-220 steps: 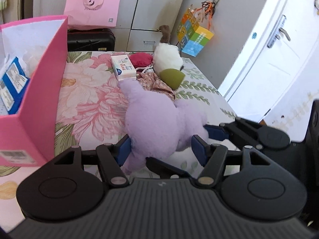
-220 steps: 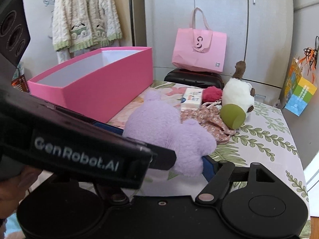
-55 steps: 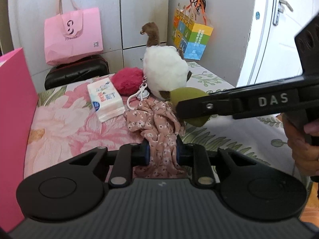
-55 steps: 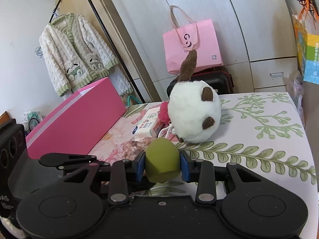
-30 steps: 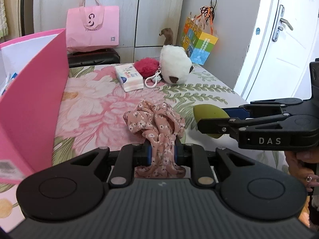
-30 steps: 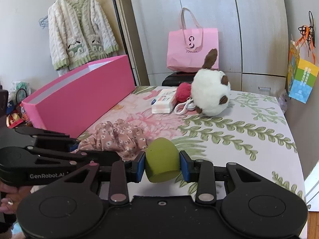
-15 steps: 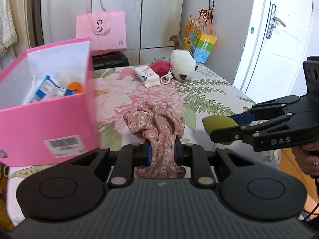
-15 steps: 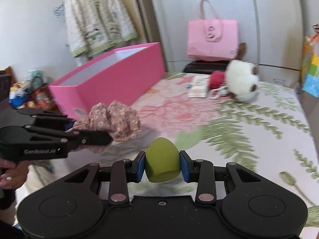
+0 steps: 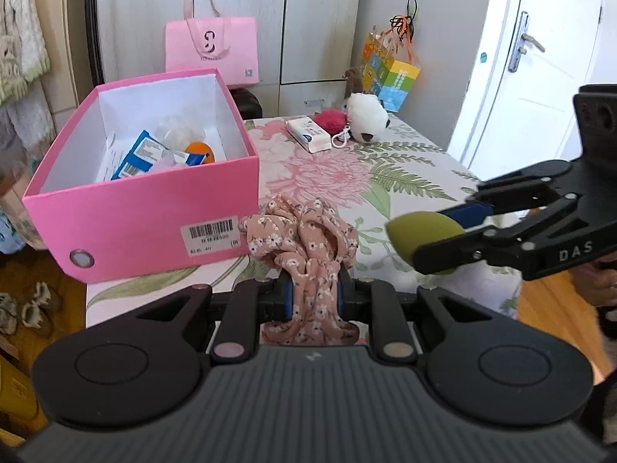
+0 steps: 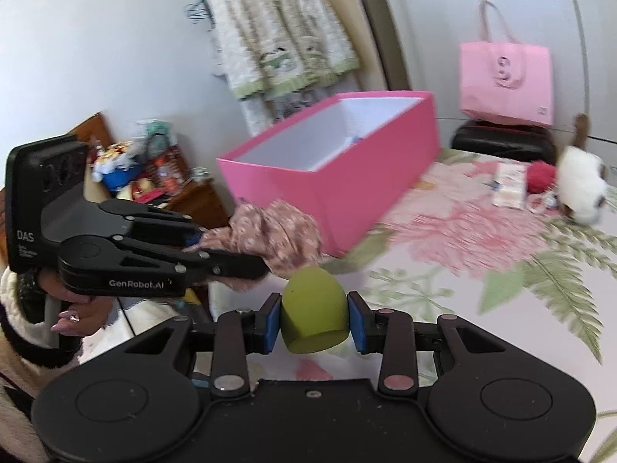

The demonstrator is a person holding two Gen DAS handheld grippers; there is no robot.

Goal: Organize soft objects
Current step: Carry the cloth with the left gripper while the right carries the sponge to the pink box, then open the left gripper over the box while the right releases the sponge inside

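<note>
Scrunchie [image 9: 304, 243] and sponge [image 10: 313, 308] are both off the bed now: you lifted them from beside the white plush toy [image 9: 366, 117] and have carried them back toward the near end of the pink box [image 9: 154, 208]. A second ago the box showed only as a pink wall at the left of your left camera. Now you look down into its open top from the near corner and can see packets and an orange ball already inside.

Your left gripper [image 9: 313, 301] has its fingers pressed tight on the floral scrunchie, with the fabric bunched between the blue pads and spilling above and below them. Your right gripper [image 10: 314, 324] pinches the green egg-shaped sponge squarely across its sides, rounded end forward. From the right camera, the scrunchie hangs in the air just in front of the box's near corner, and the sponge sits just beside and below it.

That puts you at the carry stage, with both loads near the box but not yet over its opening. You probably need to bring each gripper over the rim before you let go, or the scrunchie may drape over the wall. Left on the flowered bedspread [image 9: 405, 177] are the plush toy, the red pompom [image 9: 329, 119] and the tissue packet [image 9: 308, 135], so the sorting looks roughly halfway done.
</note>
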